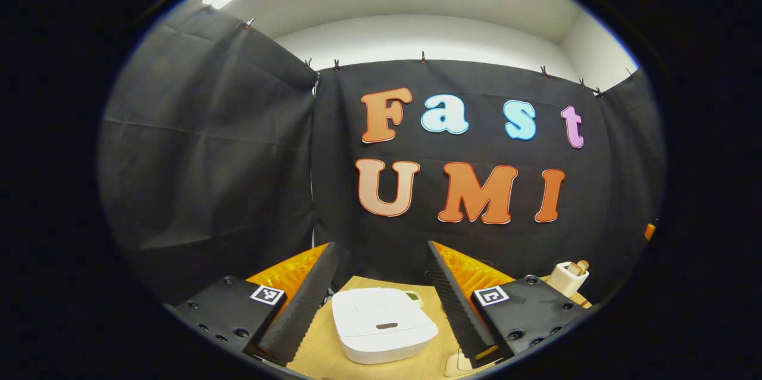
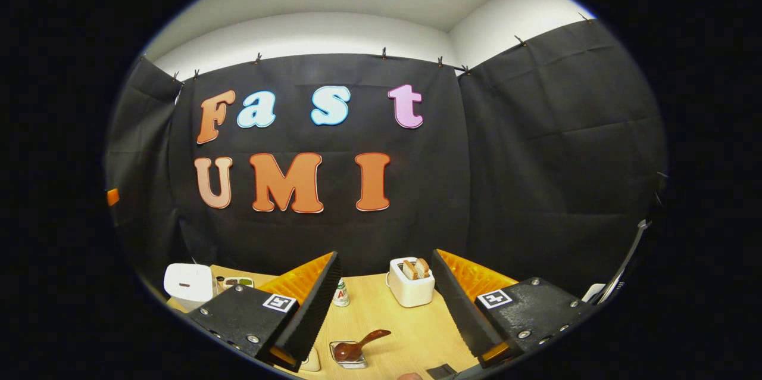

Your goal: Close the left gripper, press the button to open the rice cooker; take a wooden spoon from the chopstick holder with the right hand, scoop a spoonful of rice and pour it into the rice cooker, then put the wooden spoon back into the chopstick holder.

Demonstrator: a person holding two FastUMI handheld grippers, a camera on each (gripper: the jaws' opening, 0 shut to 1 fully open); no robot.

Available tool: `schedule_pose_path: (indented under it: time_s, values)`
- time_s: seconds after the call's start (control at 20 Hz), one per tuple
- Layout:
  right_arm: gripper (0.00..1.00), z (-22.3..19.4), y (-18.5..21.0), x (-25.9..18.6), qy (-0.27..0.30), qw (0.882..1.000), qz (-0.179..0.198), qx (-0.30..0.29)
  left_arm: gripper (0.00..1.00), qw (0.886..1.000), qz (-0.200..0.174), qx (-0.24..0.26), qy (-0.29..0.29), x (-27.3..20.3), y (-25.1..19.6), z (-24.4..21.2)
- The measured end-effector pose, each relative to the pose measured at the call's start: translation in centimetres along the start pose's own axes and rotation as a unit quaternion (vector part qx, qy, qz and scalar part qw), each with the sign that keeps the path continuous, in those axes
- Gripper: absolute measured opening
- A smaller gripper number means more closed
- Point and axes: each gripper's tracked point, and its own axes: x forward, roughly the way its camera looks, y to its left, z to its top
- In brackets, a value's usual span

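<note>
The left gripper [image 1: 381, 302] is hovering agape over the lidded rice cooker [image 1: 383, 323]; the right gripper [image 2: 384, 308] is spreading its 2 fingers above the wooden spoon [image 2: 359, 345].

White rice cooker [image 1: 384, 323], brown wooden spoon [image 2: 359, 346]

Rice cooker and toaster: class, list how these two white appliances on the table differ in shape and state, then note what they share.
The rice cooker is low, wide and rounded; the toaster is a taller, narrower box. The rice cooker's lid is closed, hiding its inside; the toaster is open on top with bread slices sticking out. The rice cooker stands at the table's left side, the toaster nearer the middle, by the back. Both are white and stand on the wooden table.
</note>
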Motion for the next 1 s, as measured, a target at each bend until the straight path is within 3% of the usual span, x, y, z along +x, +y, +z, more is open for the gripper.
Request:
schedule_pose_path:
  time_s: [0.1, 0.15, 0.25, 0.4, 0.5, 0.55, 0.6, 0.9, 1.0]
  values:
    - [0.95, -0.2, 0.3, 0.3, 0.002, 1.0, 0.003, 0.0, 0.96, 1.0, -0.001, 0.0, 0.013, 0.2, -0.1, -0.9]
    - [0.95, -0.4, 0.4, 0.3, 0.005, 1.0, 0.005, -0.001, 1.0, 1.0, -0.001, -0.001, 0.016, 0.4, -0.3, -1.1]
    - [0.95, -0.8, 0.2, 0.3, 0.009, 1.0, 0.002, 0.0, 0.68, 1.0, -0.007, 0.007, 0.025, 0.8, -0.6, -1.7]
    - [0.95, -1.5, 0.7, 0.4, 0.018, 1.0, 0.007, -0.002, 0.34, 0.999, -0.025, 0.008, 0.022, 0.4, -1.8, -1.0]
    - [0.95, -1.5, 0.8, 0.3, 0.02, 1.0, 0.007, -0.005, 0.2, 0.999, -0.016, 0.021, 0.021, 0.9, -1.2, -1.4]
    - [0.95, -1.5, 1.0, 0.4, 0.02, 1.0, 0.007, -0.005, 0.2, 0.999, -0.015, 0.025, 0.025, 1.6, -1.2, -1.8]
    - [0.95, -1.5, 1.1, 0.4, 0.021, 1.0, 0.009, -0.006, 0.12, 0.999, -0.019, 0.025, 0.028, 1.4, -1.5, -1.8]
    - [0.95, -1.3, 1.7, 0.4, 0.018, 1.0, 0.016, -0.009, 0.05, 0.999, -0.016, 0.016, 0.039, 1.8, -1.8, -2.5]
    - [0.95, -1.4, 2.0, 0.5, 0.02, 1.0, 0.021, -0.007, 0.05, 0.997, -0.06, -0.008, 0.053, 2.9, -3.5, -3.7]
